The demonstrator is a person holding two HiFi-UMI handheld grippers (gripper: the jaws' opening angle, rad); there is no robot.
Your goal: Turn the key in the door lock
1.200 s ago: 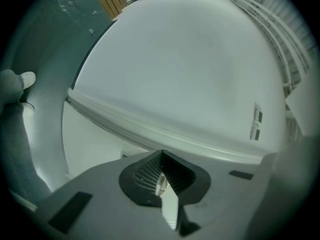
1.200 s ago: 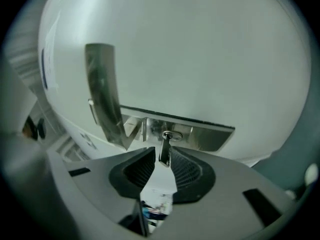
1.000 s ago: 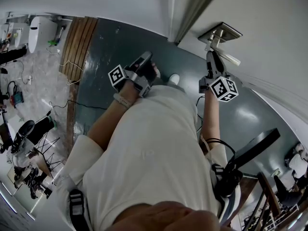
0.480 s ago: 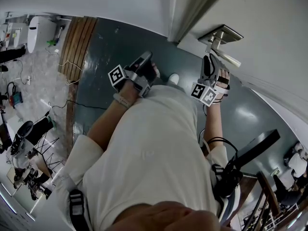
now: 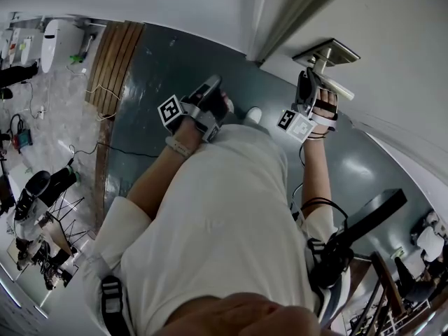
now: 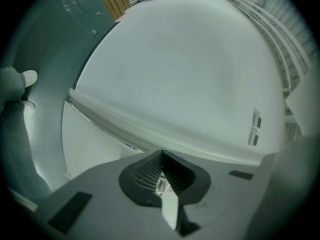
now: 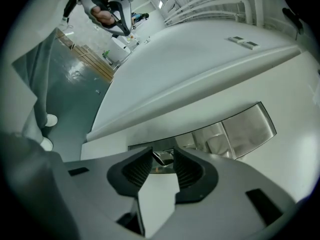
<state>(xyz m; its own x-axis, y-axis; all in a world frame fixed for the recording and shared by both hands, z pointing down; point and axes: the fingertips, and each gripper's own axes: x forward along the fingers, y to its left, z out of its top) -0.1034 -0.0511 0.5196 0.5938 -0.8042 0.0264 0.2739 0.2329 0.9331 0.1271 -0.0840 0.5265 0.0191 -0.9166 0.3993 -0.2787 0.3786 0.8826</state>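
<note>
Jaws of the right gripper point(image 7: 163, 152) have just been opened partway, with the key point(image 7: 161, 158) seen between them. Free floor point(image 7: 75, 84) is seen left of the door point(image 7: 285, 109).

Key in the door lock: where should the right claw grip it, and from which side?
Grip the key by its protruding head, a pad on either face, coming straight at the steel lock plate. The right claw, whose jaws have just been opening, straddles it, seemingly without pressing.

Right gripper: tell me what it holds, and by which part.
Nothing held: the right gripper has just been opening its jaws, with the key between them.
</note>
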